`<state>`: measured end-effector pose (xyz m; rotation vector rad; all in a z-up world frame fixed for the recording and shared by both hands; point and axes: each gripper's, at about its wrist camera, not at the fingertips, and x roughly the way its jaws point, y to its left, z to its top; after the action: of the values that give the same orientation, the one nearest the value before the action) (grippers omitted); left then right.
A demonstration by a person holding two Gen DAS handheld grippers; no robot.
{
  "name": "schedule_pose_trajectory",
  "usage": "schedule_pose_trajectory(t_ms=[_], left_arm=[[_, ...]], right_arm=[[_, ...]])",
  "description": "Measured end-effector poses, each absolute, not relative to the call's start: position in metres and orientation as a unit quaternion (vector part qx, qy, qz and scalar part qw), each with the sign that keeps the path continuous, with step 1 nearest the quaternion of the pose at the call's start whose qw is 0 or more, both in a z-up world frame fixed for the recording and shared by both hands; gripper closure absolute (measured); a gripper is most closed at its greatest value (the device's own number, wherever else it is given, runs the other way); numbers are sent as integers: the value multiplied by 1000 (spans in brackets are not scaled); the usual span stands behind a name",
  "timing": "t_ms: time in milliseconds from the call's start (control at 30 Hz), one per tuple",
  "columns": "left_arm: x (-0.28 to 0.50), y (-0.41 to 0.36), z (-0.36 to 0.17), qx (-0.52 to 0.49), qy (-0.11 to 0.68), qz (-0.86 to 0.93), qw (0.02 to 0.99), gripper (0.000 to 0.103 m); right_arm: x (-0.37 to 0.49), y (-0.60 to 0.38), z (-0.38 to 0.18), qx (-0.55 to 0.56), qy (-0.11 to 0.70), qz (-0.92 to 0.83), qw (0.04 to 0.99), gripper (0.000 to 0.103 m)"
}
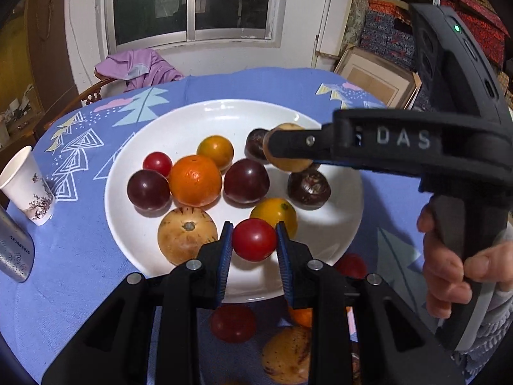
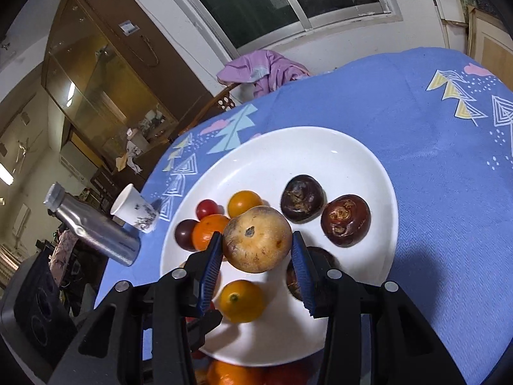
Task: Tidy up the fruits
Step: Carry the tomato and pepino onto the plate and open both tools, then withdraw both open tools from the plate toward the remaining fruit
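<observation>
My left gripper (image 1: 254, 228) is shut on a small red tomato (image 1: 254, 240), held over the near rim of the white plate (image 1: 198, 112). The plate carries several fruits: an orange (image 1: 195, 180), dark plums (image 1: 246, 181), yellow tomatoes (image 1: 215, 150), a tan round fruit (image 1: 187, 235) and dark brown bulbs (image 1: 308, 189). My right gripper (image 2: 257, 235) is shut on another tan round fruit (image 2: 257, 239), above the plate (image 2: 352, 160). In the left wrist view the right gripper (image 1: 282, 147) reaches in from the right with that tan fruit (image 1: 288, 160).
More fruit lies on the blue cloth in front of the plate: a red tomato (image 1: 233, 323), an orange (image 1: 301, 316) and a tan fruit (image 1: 287, 354). A paper cup (image 1: 27, 186) and a metal bottle (image 1: 12, 253) stand left. A person's hand (image 1: 455, 272) grips the right handle.
</observation>
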<state>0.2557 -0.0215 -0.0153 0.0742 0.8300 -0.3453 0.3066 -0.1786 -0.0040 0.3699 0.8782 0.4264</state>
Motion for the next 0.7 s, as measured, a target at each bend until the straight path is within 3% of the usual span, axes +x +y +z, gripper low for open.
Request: schedule_pose_trajectory(t_ms=[100, 167, 233, 300, 367, 500, 600, 700], left_arm=[[256, -21, -15, 38, 399, -165, 901, 73], [255, -19, -17, 33, 400, -163, 901, 63], [254, -18, -19, 31, 401, -170, 899, 61], [251, -18, -19, 29, 398, -174, 900, 50], [247, -17, -14, 30, 390, -170, 905, 33], [237, -3, 5, 14, 368, -161, 916, 25], [223, 21, 21, -16, 349, -142, 926, 11], [206, 46, 25, -52, 344, -131, 928, 8]], right_arm=[[311, -181, -9, 171, 423, 196, 868, 59], [312, -183, -11, 176, 423, 189, 869, 57], [311, -186, -12, 186, 418, 190, 869, 52], [310, -189, -9, 194, 414, 196, 867, 48], [305, -191, 0, 192, 401, 197, 874, 48], [290, -195, 24, 199, 377, 213, 879, 47], [267, -197, 51, 195, 348, 230, 888, 35], [241, -194, 77, 175, 326, 236, 899, 31]])
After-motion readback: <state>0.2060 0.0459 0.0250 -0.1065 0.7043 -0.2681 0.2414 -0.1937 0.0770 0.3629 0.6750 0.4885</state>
